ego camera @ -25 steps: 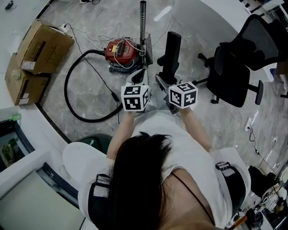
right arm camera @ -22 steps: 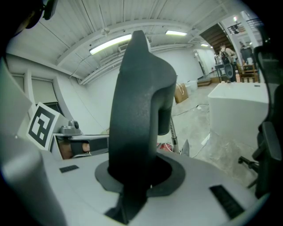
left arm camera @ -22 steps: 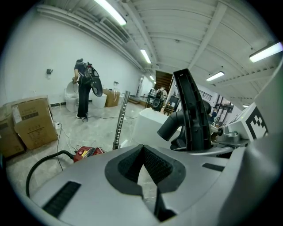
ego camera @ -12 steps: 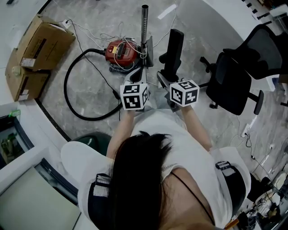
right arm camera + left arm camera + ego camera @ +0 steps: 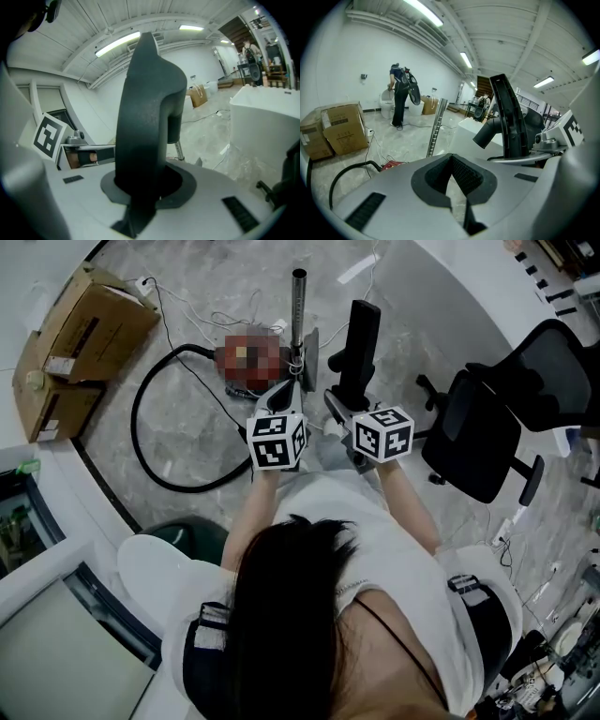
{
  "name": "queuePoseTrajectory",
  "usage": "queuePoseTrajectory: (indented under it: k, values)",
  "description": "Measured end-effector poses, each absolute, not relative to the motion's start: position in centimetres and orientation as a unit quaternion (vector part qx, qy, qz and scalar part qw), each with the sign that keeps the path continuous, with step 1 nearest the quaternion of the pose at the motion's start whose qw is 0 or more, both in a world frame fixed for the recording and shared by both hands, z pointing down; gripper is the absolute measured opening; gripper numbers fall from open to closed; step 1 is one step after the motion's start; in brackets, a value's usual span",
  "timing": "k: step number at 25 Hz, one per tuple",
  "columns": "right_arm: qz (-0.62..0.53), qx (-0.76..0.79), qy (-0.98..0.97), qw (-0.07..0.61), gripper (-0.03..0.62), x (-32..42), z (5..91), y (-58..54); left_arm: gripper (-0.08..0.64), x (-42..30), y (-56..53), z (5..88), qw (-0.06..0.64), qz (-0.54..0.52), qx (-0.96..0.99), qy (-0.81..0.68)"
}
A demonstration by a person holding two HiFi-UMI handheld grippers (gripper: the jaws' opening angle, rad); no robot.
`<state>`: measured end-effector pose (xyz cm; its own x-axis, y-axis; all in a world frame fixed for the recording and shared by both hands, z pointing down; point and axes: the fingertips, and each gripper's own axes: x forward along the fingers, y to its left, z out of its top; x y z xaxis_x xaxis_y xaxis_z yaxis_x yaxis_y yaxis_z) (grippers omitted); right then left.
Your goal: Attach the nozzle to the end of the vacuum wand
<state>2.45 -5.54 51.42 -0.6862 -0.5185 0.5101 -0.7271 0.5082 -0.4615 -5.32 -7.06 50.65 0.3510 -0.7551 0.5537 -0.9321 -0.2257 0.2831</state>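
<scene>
Presently, right gripper (image 5: 145, 190) clamps the rigid, likely light floor nozzle (image 5: 359, 343) at centre frame, just right of the upright vacuum wand (image 5: 298, 310); left gripper (image 5: 453, 183) closed, empty; low-body hold judged soundest.

The grey marbled floor (image 5: 187, 442) carried 2 cardboard boxes (image 5: 98, 320) touching each other at its upper left edge, with a power strip (image 5: 143, 284) just beside them. White cables (image 5: 202, 310) trailed toward the red vacuum body (image 5: 392, 165), whose black hose (image 5: 137, 423) lay in 1 wide loop. The metal wand (image 5: 298, 306) stood upright by it. A black office chair (image 5: 483, 442) stood at the right.
</scene>
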Motion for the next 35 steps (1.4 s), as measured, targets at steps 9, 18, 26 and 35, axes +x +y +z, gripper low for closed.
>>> queuePoseTrajectory:
  k: [9,18,26,35]
  values:
    - [0.328,0.327,-0.875,0.142,0.080,4.4,50.6,-9.5,0.003,-3.3,-10.6,50.2,0.282,0.141,0.753,-0.578]
    - [0.327,0.306,-0.884,0.134,0.080,6.4,50.6,-12.4,0.003,-1.7,-13.3,50.1,0.279,0.146,0.738,-0.597]
    - [0.317,0.291,-0.892,0.138,0.078,7.2,50.4,-13.9,0.003,-0.9,-13.8,50.1,0.279,0.142,0.733,-0.604]
    - [0.326,0.286,-0.891,0.134,0.080,6.6,50.7,-15.0,0.003,-2.2,-15.4,49.5,0.266,0.148,0.731,-0.611]
